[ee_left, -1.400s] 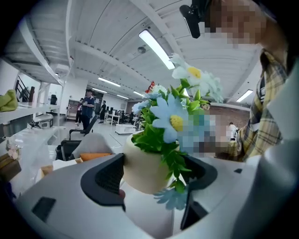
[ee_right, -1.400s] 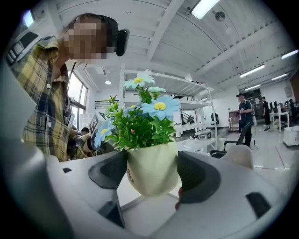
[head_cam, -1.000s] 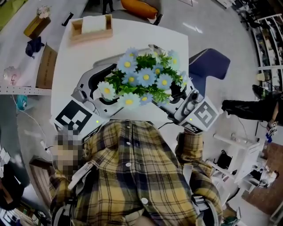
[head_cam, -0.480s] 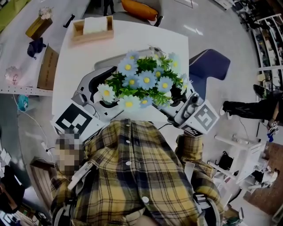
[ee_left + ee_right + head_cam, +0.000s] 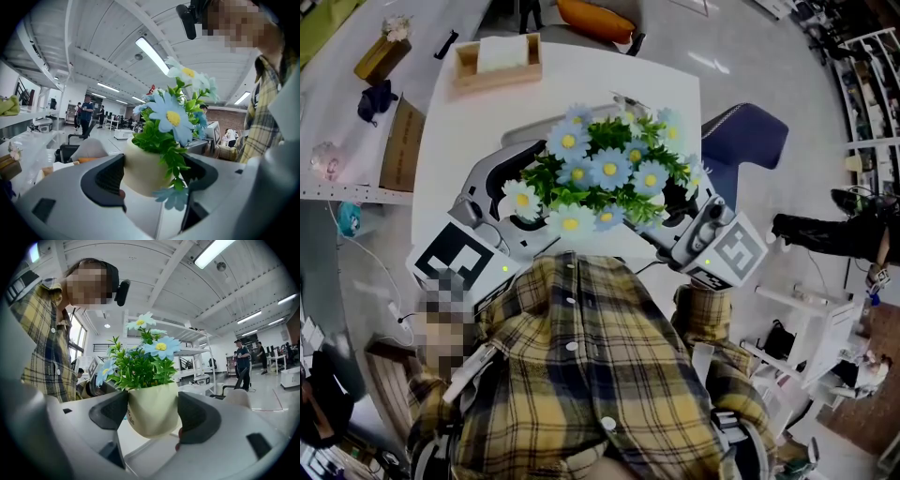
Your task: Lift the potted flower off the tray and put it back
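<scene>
White table, grey floor, perhaps a chair

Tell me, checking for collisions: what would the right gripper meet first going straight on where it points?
The cream flower pot, clamped between its jaws. Beyond that, probably the left gripper, which holds the pot from the opposite side; depth is unclear.
</scene>
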